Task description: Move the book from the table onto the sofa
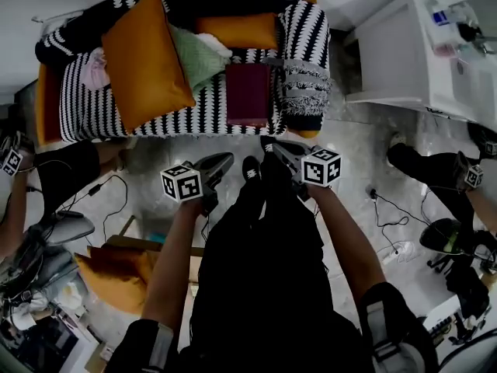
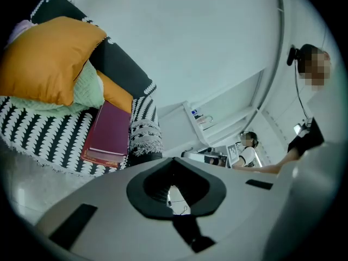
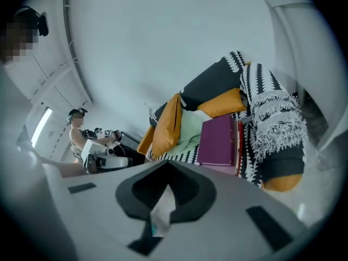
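Observation:
The maroon book (image 1: 248, 93) lies flat on the seat of the sofa (image 1: 93, 107), which wears a black-and-white patterned cover, close to its right armrest (image 1: 304, 68). Both grippers hang above the floor in front of the sofa, apart from the book. My left gripper (image 1: 224, 164) is shut with nothing in it. My right gripper (image 1: 273, 146) is shut and empty as well. In the left gripper view the book (image 2: 109, 135) lies beyond the closed left gripper (image 2: 175, 170). In the right gripper view the book (image 3: 217, 140) lies past the closed right gripper (image 3: 166, 178).
A large orange cushion (image 1: 144, 57), a green one (image 1: 194, 53) and a second orange one (image 1: 237, 29) rest on the sofa left of and behind the book. A white cabinet (image 1: 396, 53) stands to the right. Cables, another orange cushion (image 1: 116, 274) and bystanders' legs (image 1: 435, 169) occupy the floor.

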{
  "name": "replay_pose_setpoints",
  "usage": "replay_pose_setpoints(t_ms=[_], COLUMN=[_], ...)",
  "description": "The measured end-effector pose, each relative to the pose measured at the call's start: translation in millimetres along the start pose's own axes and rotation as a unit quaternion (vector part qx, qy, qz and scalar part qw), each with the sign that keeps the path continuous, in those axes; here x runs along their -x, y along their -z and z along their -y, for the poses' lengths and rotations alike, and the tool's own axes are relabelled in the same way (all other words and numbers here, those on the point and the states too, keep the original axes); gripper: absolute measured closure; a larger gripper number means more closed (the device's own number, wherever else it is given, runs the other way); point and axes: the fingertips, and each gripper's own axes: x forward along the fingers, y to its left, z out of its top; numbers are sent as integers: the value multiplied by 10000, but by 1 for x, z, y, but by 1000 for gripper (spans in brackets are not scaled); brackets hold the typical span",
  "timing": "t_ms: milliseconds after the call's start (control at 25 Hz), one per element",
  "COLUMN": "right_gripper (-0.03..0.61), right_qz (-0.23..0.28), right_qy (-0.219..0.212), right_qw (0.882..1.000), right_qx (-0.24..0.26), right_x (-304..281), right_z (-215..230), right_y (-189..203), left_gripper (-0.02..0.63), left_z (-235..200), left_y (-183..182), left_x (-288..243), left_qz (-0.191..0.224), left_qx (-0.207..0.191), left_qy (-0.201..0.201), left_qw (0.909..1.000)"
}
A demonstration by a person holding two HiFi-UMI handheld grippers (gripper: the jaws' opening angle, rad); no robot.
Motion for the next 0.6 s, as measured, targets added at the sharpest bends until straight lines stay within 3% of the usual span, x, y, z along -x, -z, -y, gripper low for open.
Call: replay_pose_setpoints(t_ms=[360,600], right_gripper=[571,571], right_qz=[-154,-29], right_qy=[-59,-70], right_qw=[9993,9986], right_qx=[349,514], right_x=[43,48], right_z=[-51,-69], right_y=[21,17], left_gripper=[603,603], left_z=[63,63], left_y=[19,25], left_x=[22,35], left_qz=[78,315], left_qx=[-221,-175], left_qy=[359,343], left_qw=[9991,9988])
